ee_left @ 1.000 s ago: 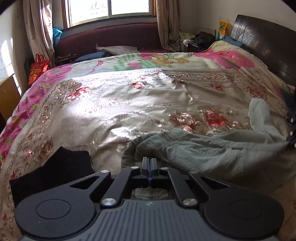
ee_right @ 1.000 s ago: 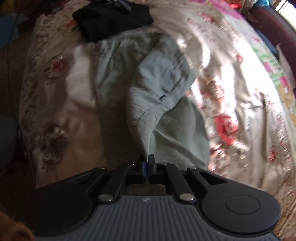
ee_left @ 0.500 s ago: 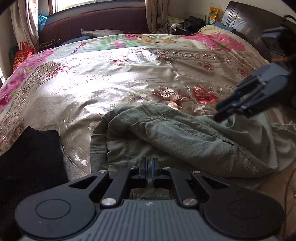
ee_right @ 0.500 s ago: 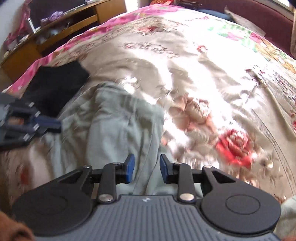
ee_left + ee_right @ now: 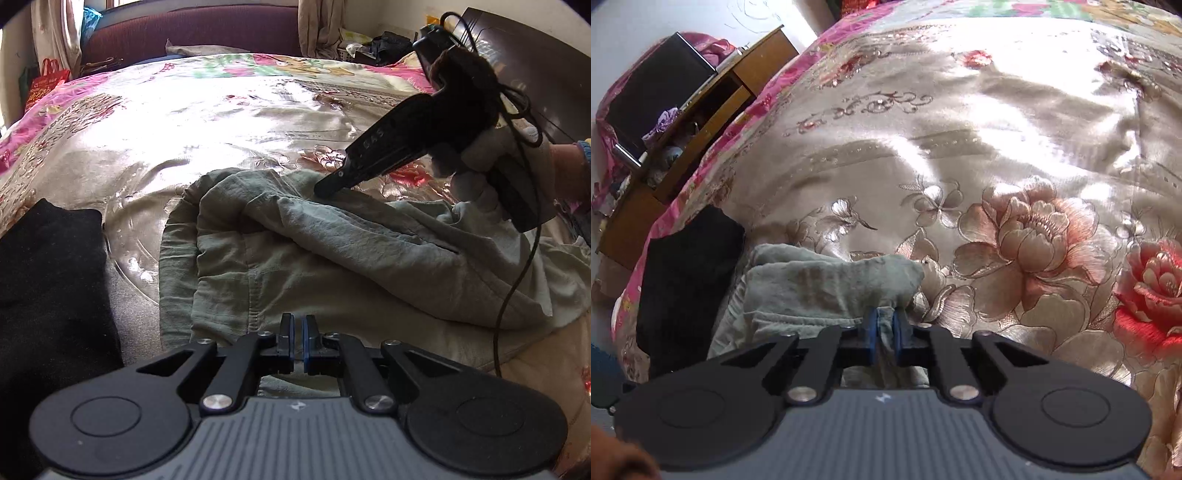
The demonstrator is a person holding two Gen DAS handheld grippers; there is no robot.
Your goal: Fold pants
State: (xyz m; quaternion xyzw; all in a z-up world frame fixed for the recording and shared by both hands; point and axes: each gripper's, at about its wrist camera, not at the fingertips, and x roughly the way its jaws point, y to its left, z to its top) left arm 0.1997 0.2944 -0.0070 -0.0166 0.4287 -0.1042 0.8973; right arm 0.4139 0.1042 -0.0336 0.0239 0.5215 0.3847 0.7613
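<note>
The grey-green pants lie crumpled on the flowered bedspread, waistband toward me. My left gripper is at the near hem with its pads almost together; a thin gap shows and no cloth is seen between them. My right gripper is shut on a fold of the pants at their far edge. The right gripper also shows in the left wrist view, with its tips pressed down on the cloth.
A folded black garment lies on the bed left of the pants; it also shows in the right wrist view. A wooden cabinet stands beside the bed. A dark headboard is at the right. A cable hangs over the pants.
My right gripper was open half a second ago; it has come down on the far edge of the pants and shut on a fold. My left gripper has stayed at the near hem.
</note>
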